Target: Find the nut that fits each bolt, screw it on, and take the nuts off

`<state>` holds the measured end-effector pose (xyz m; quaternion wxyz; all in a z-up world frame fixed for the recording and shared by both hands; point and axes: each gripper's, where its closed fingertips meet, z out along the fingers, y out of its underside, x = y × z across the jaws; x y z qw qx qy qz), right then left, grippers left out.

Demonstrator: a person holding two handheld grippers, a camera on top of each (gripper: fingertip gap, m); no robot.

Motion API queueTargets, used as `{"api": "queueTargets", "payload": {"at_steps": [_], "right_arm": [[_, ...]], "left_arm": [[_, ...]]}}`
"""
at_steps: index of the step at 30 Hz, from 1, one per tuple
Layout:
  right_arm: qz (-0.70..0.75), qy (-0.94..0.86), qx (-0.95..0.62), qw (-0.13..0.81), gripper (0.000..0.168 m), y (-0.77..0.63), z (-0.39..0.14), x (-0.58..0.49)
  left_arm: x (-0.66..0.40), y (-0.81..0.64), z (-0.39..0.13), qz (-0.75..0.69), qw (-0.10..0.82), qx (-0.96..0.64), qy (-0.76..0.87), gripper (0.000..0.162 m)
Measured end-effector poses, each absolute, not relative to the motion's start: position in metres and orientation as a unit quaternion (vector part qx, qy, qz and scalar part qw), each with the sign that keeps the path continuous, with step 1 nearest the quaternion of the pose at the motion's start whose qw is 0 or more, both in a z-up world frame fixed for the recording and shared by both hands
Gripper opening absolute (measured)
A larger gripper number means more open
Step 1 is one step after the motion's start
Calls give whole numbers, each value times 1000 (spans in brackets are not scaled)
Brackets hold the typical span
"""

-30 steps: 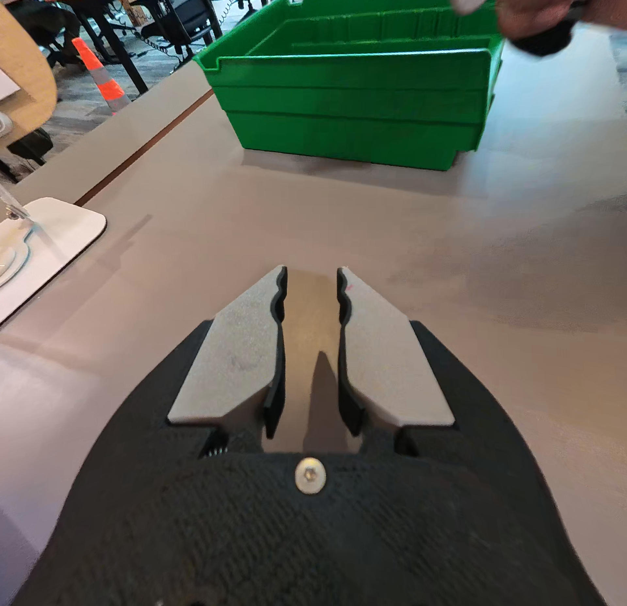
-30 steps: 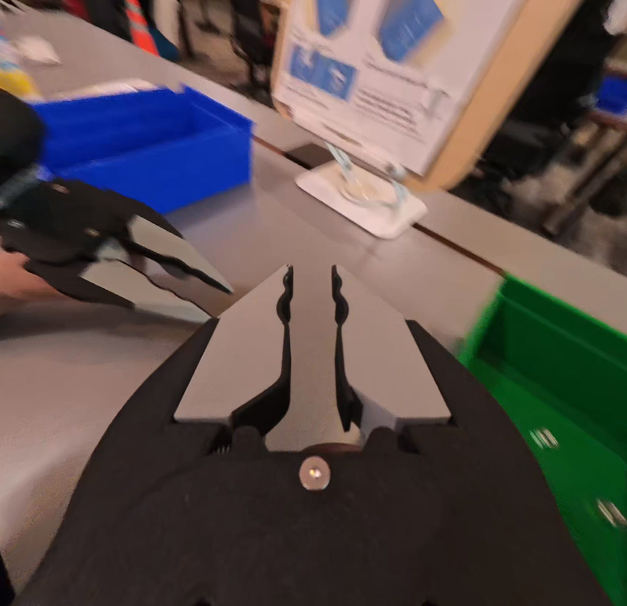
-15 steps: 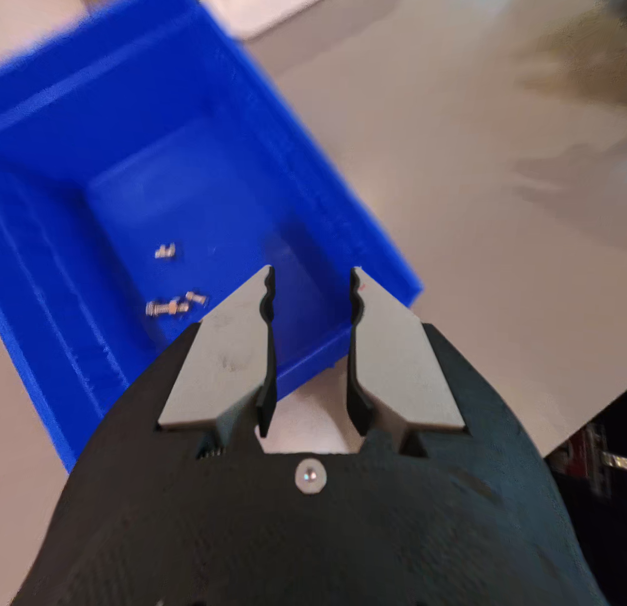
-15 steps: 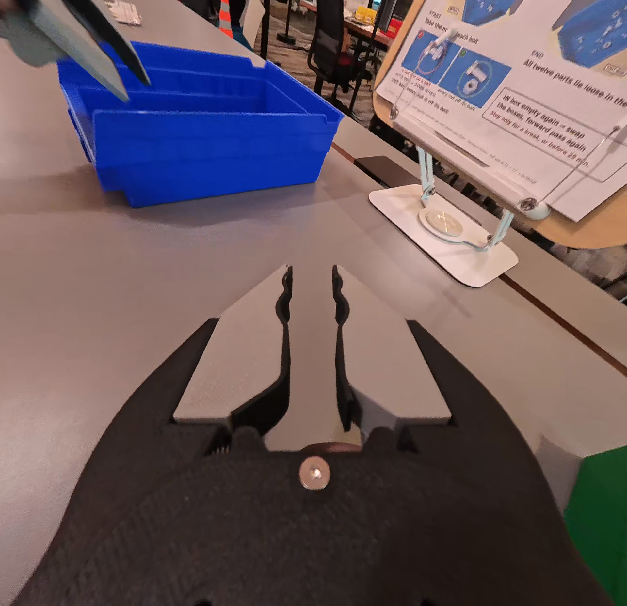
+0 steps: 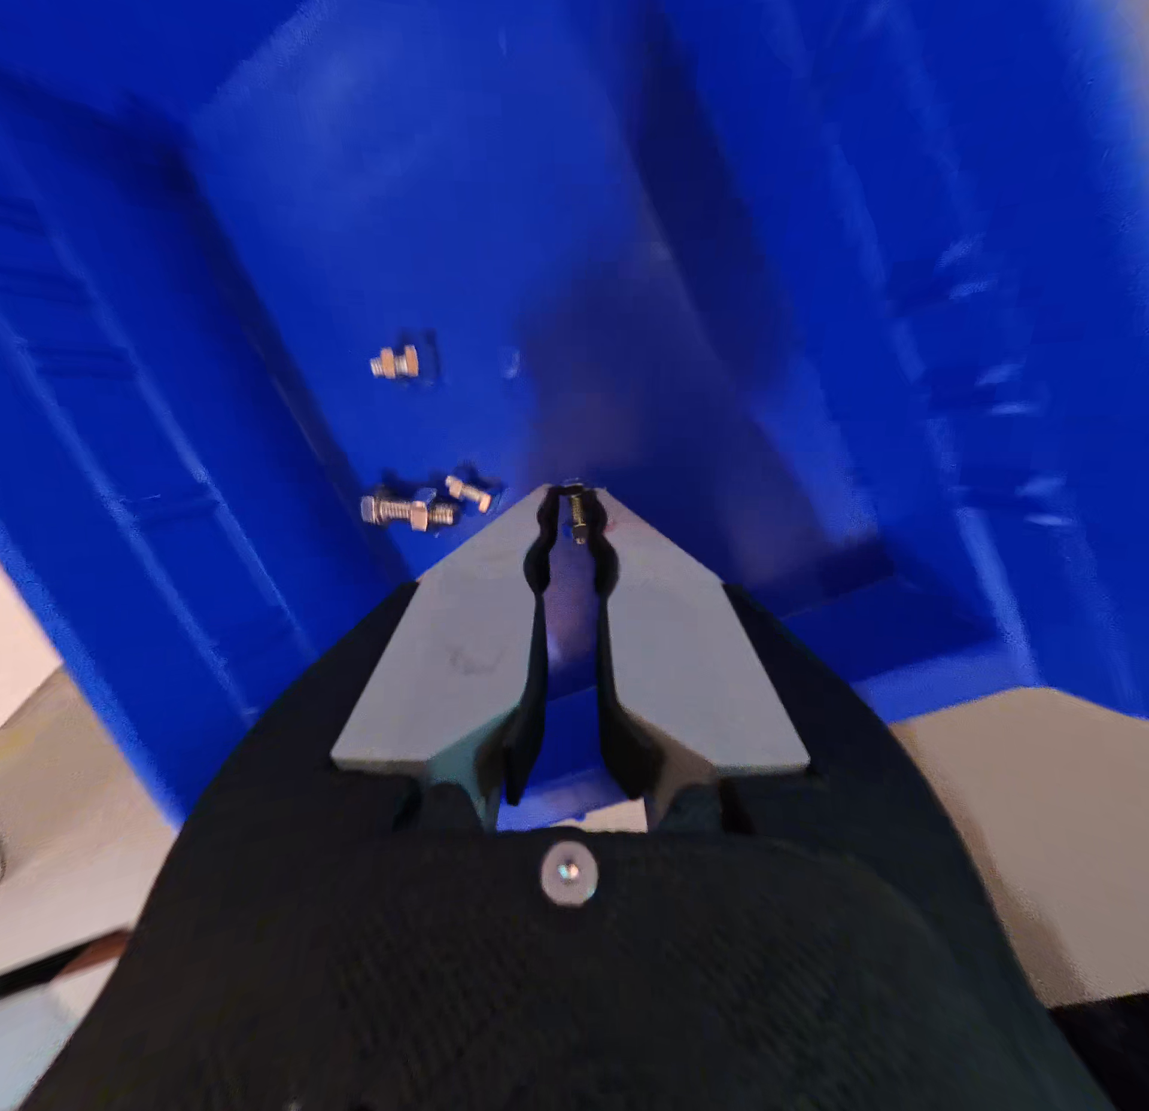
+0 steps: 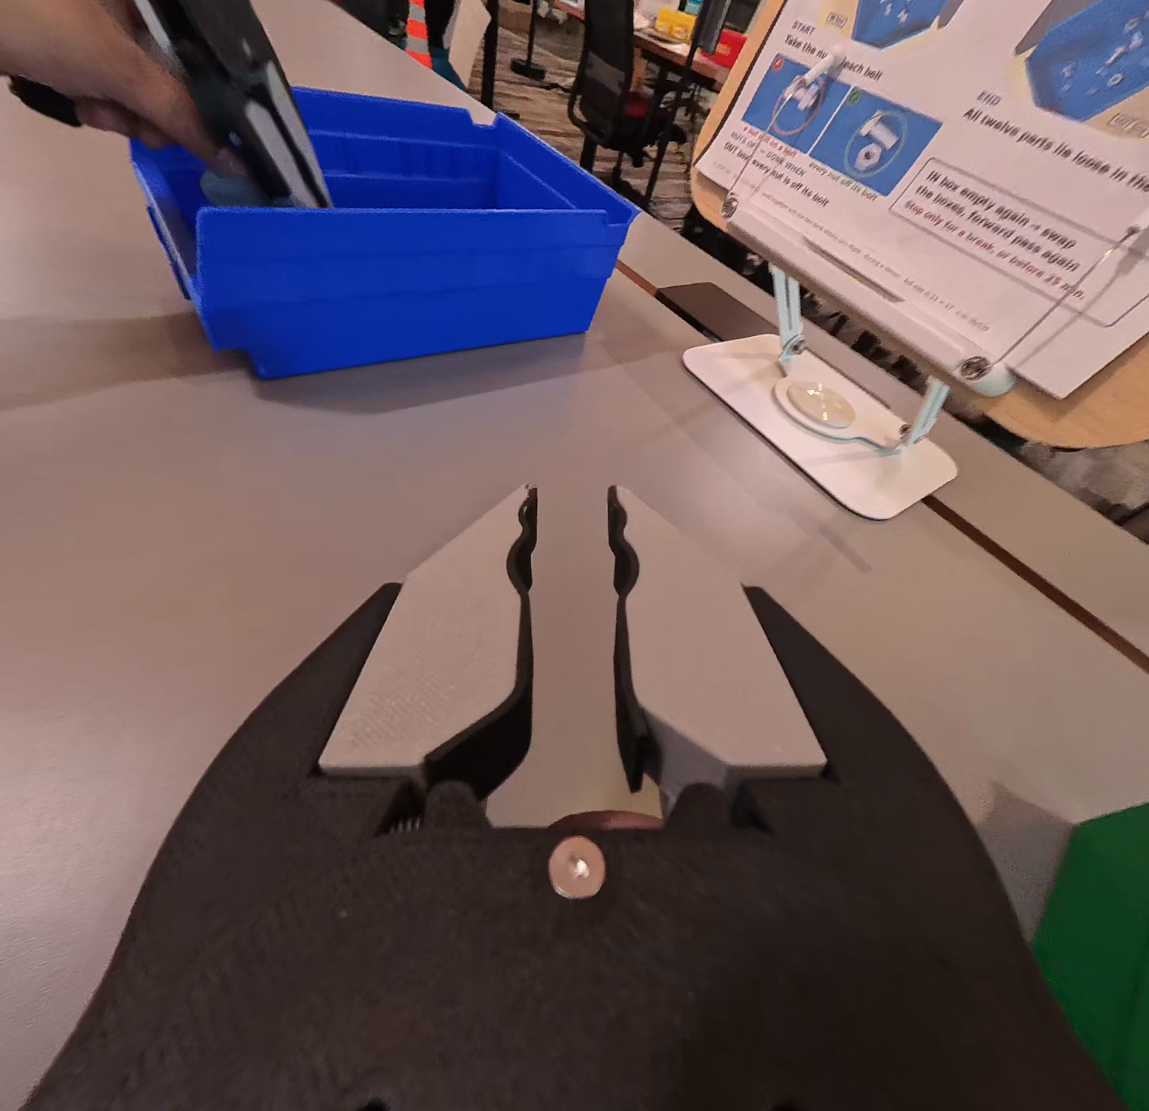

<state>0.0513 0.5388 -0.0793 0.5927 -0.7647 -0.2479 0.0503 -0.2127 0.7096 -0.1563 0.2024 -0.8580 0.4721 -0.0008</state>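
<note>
My left gripper (image 5: 573, 498) is down inside the blue bin (image 5: 684, 242), its jaws closed to a narrow gap on a small dark bolt (image 5: 577, 517) held at the fingertips. To its left on the bin floor lie a long bolt with a nut on it (image 5: 401, 513), a small bolt (image 5: 469, 492) and a short bolt with a nut (image 5: 395, 361). My right gripper (image 6: 571, 494) is open and empty, low over the grey table. In the right wrist view the blue bin (image 6: 404, 273) stands at the far left, with the left gripper (image 6: 249, 105) and a hand reaching into it.
An instruction board on a white stand (image 6: 827, 422) stands at the right of the table. A corner of the green bin (image 6: 1107, 932) shows at the lower right. Bare grey table (image 6: 311, 522) lies between the bins. Chairs and desks stand beyond the table. Across from one pair of fingers to the other is roughly 35 centimetres.
My left gripper swung from the green bin to the blue bin, dropped inside it and closed on a small bolt. My right gripper turned away from the green bin and stayed open.
</note>
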Motion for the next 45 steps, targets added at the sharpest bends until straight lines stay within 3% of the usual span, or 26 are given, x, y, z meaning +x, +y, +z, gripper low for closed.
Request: {"api": "queueTargets", "payload": {"at_steps": [7, 12, 17, 20, 23, 33, 41, 45], "right_arm": [[150, -272, -729, 610, 28, 525, -66, 26], [230, -316, -675, 626, 28, 501, -48, -11], [179, -334, -650, 659, 33, 499, -41, -8], [85, -352, -640, 678, 22, 505, -42, -2], [15, -365, -631, 684, 23, 508, -44, -3], [-30, -393, -624, 675, 18, 509, -55, -14], [51, -392, -683, 614, 18, 515, -82, -18], [163, -367, -767, 500, 18, 515, -123, -19]], "left_arm": [[-87, 586, -30, -386, 387, -702, 457, 7], [-20, 523, -31, -542, 360, -627, 429, 7], [-2, 508, -25, -668, 267, -585, 375, 7], [-1, 502, -27, -680, 242, -580, 379, 7], [0, 504, -35, -674, 253, -588, 370, 7], [7, 493, -52, -718, 209, -574, 336, 6], [-13, 509, -72, -635, 266, -625, 366, 3], [-32, 521, -87, -561, 309, -654, 403, 4]]}}
